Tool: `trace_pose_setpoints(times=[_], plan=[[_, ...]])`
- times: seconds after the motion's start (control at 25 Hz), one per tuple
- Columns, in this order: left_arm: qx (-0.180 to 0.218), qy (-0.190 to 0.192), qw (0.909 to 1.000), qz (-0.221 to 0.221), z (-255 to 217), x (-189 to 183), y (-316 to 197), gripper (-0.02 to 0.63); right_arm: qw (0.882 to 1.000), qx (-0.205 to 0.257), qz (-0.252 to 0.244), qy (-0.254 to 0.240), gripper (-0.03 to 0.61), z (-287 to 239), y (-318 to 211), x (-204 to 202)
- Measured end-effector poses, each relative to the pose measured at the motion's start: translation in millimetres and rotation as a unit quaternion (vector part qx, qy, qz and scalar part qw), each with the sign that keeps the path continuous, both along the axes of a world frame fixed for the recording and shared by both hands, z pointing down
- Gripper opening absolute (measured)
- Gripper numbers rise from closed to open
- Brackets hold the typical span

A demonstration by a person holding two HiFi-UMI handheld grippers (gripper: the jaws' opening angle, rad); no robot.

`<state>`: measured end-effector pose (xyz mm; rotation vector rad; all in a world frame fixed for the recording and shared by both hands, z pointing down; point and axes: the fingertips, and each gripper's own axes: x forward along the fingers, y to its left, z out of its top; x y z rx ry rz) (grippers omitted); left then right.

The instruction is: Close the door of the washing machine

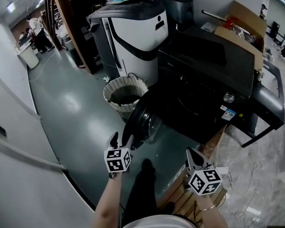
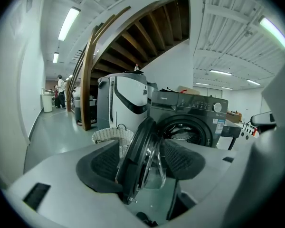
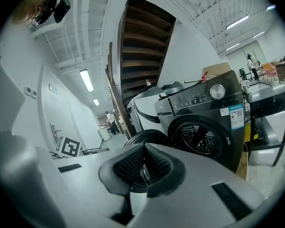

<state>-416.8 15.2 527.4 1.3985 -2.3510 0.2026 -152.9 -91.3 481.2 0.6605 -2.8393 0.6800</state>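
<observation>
The left tool point(image 1: 122, 140) and right tool point(image 1: 194, 156), pale grey with black dimpled pads point(image 2: 104, 163), each carry a white, black-marked cube point(image 1: 118, 159) behind the jaws.

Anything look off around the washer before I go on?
Only the door: it hangs wide open from the washing machine, edge-on between the left gripper's open jaws, near the wicker basket. No spill or damage shows.
</observation>
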Motion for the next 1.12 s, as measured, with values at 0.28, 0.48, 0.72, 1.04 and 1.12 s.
trace_pose_setpoints(times=[0.28,0.48,0.72,1.04,1.12], plan=[[-0.007,0.014,0.9998,0.01,25,-54,-40,0.305,1.0,-0.011,0.002,0.009,0.006,18,-32,-52],[-0.017,0.019,0.9994,0.022,46,-83,-68,0.305,1.0,-0.024,0.003,0.012,0.006,35,-52,-80],[-0.044,0.055,0.9964,0.048,79,-96,-82,0.305,0.999,-0.036,-0.001,0.021,0.006,54,-59,-100],[-0.071,0.069,0.9922,0.076,100,-91,-90,0.304,0.999,-0.043,-0.003,0.027,0.006,64,-62,-100],[-0.079,0.071,0.9912,0.078,103,-87,-90,0.304,0.999,-0.044,-0.002,0.028,0.006,64,-61,-96]])
